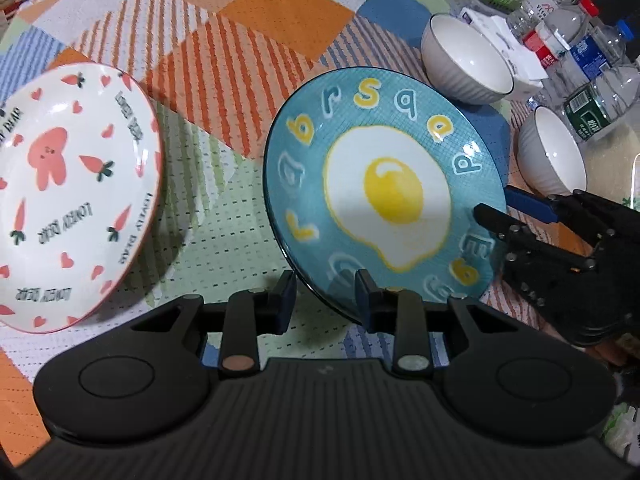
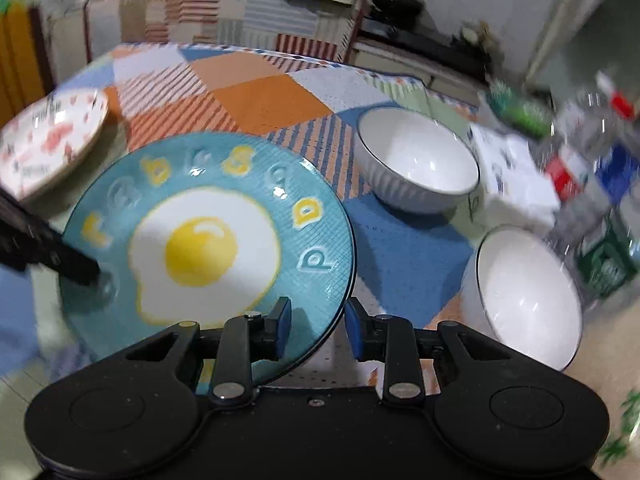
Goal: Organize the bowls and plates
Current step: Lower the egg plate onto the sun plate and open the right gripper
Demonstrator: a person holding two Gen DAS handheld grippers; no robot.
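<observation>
**Patchwork-clothed bench, egg plate held at two edges**

Patchwork cloth (image 1: 248, 32) over the bench, cluttered behind the egg plate (image 1: 380, 184): two white bowls (image 1: 468, 56) (image 1: 552, 152), then plastic bottles (image 1: 580, 40) and white paper, blurred in the right wrist view. Carrot-print plate (image 1: 68, 184) well apart on its other side. Left gripper (image 1: 326, 300) fingers pinching the tilted egg plate's near rim; right gripper (image 2: 316, 320) fingers likewise straddling its opposite edge.
</observation>
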